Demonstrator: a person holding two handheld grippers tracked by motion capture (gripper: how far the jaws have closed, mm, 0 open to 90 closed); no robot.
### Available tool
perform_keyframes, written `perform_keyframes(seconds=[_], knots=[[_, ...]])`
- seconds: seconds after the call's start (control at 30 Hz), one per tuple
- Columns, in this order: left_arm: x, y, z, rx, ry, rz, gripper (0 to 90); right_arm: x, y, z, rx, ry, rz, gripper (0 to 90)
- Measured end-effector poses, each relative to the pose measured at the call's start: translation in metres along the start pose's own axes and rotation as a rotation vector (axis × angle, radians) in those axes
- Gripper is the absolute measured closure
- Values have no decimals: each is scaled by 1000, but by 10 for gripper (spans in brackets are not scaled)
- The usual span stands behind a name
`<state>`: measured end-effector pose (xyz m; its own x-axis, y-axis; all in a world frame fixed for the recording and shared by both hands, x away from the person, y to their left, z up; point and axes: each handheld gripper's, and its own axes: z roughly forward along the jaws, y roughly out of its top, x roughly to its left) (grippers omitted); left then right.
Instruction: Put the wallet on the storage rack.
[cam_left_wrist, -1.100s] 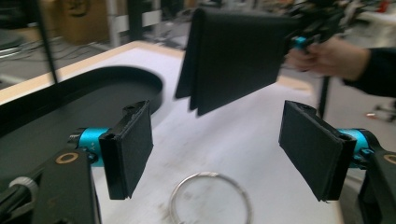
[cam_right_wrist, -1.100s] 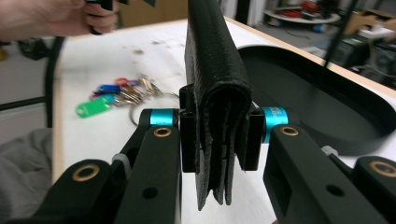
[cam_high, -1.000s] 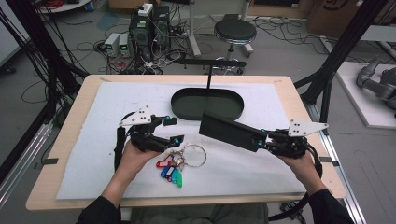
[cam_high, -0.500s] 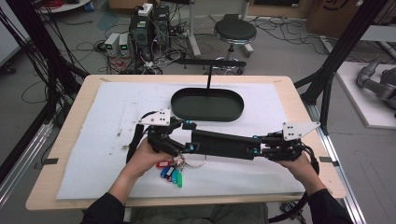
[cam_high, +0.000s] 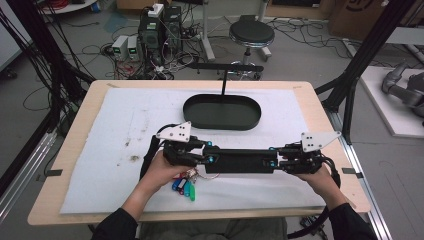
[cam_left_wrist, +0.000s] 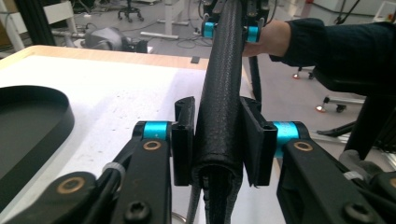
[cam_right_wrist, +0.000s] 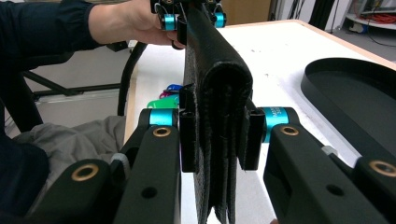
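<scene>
Long black pouch (cam_high: 242, 160) lifted level above the near table (cam_high: 75, 165), clamped by left gripper (cam_high: 207, 156), just closed, and right gripper (cam_high: 274, 159). Keys (cam_high: 186, 186) underneath; tray (cam_high: 222, 112) far, unfilled.

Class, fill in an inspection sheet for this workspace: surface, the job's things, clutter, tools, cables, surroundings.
Surface: wooden table under a white mat with a few dark specks.
Job's things: a long black pouch, held level between both tools, folded edge up.
Clutter: bunch of coloured key tags on rings beneath the pouch; black oval tray behind, nothing seen in it.
Tools: left tool has just closed on one end of the pouch; right tool grips the other end.
Cables: black cable trailing from the left tool; tangled leads on the floor.
Surroundings: stool, electronics boxes, black frame posts.
</scene>
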<state>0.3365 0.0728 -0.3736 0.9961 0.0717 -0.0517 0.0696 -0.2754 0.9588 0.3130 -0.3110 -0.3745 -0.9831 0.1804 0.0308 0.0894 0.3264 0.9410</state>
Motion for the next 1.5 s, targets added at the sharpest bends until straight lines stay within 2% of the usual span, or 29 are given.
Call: perform_keyframes(seconds=[0.07, 0.27, 0.33, 0.4, 0.47, 0.57, 0.6, 0.77, 0.83, 0.87, 0.9, 0.93, 0.97, 1.27, 1.5], knots=[[0, 0, 0, -2, -2, -2, 711, -1, -1, 0, -1, 0, 5, 753], [0, 1, 1, 0, 31, 6, 737, -3, -3, 1, 0, -25, 12, 726], [-1, 2, 1, 11, 48, 22, 740, -3, -3, 2, -3, -63, 21, 657], [0, 2, 2, 5, 57, 22, 741, -4, -4, 1, -5, -81, 27, 603], [1, 3, 1, 0, 75, 23, 742, -6, -5, -1, -17, -121, 53, 452], [4, 6, -3, -7, 123, 30, 742, -12, -13, -11, -62, -244, 111, 359], [5, 8, -5, -10, 141, 34, 742, -12, -13, -11, -62, -244, 111, 359], [13, 14, -13, -32, 210, 49, 741, -17, -30, -27, -114, -531, 199, 336], [18, 15, -15, -44, 243, 48, 741, -18, -33, -33, -90, -638, 234, 330], [20, 16, -16, -43, 255, 51, 741, -18, -35, -35, -99, -688, 248, 331], [23, 17, -17, -40, 271, 55, 741, -17, -41, -39, -116, -767, 251, 341], [25, 18, -18, -36, 281, 54, 741, -17, -41, -39, -116, -767, 251, 341], [28, 19, -18, -32, 290, 51, 741, -19, -45, -43, -105, -812, 268, 341], [47, 28, -17, -13, 336, 45, 741, -23, -54, -53, -106, -865, 316, 340], [65, 32, -13, 5, 366, 50, 741, -25, -55, -53, -94, -880, 314, 341]])
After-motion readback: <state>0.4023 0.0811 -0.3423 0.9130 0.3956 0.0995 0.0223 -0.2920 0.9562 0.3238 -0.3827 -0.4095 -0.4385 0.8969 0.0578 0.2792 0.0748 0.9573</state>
